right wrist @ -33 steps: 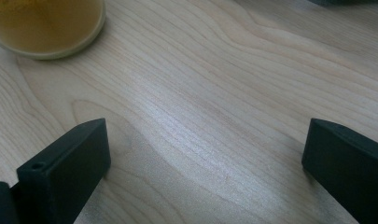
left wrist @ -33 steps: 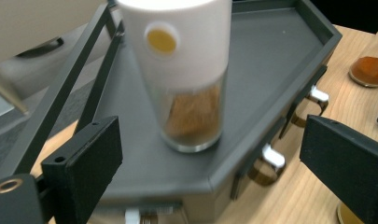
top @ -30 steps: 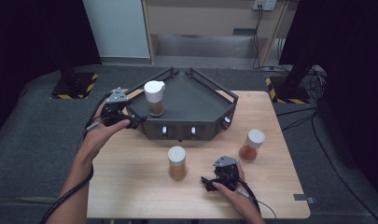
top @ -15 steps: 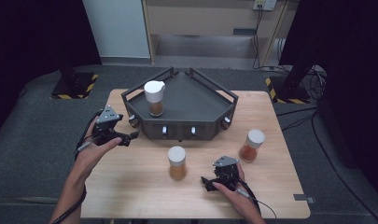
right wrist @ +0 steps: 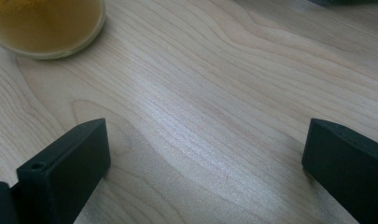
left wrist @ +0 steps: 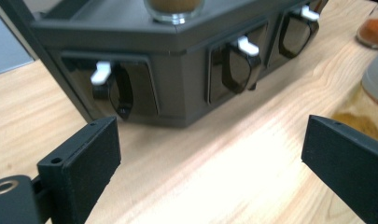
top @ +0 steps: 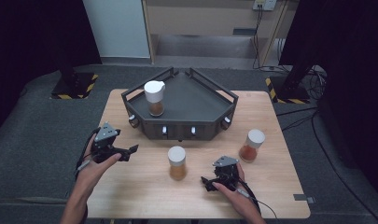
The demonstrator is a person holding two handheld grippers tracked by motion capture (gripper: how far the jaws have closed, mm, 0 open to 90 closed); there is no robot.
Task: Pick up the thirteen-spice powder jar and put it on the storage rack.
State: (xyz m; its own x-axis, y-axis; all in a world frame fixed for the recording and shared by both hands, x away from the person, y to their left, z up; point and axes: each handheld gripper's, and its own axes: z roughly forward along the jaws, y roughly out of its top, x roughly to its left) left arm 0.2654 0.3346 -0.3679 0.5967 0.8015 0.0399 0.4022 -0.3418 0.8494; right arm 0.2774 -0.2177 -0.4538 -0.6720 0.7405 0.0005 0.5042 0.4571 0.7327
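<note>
Fingers (left wrist: 79,158) of both my grippers stand apart and empty, left gripper (top: 127,152) near the dark tray (top: 186,100), right gripper (top: 206,183) beside the middle jar (top: 177,162) on the desk (top: 140,186).

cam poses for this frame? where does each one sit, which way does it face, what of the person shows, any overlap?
High view: above the person's side, facing forward and down on the light wooden table; forearms, left tool, right tool.
Left gripper view: on the left tool, facing the dark grey angular tray; open jaws.
Right gripper view: on the right tool, facing the tabletop; open jaws.
Shared: the white-capped glass jar of brown spice.
</note>
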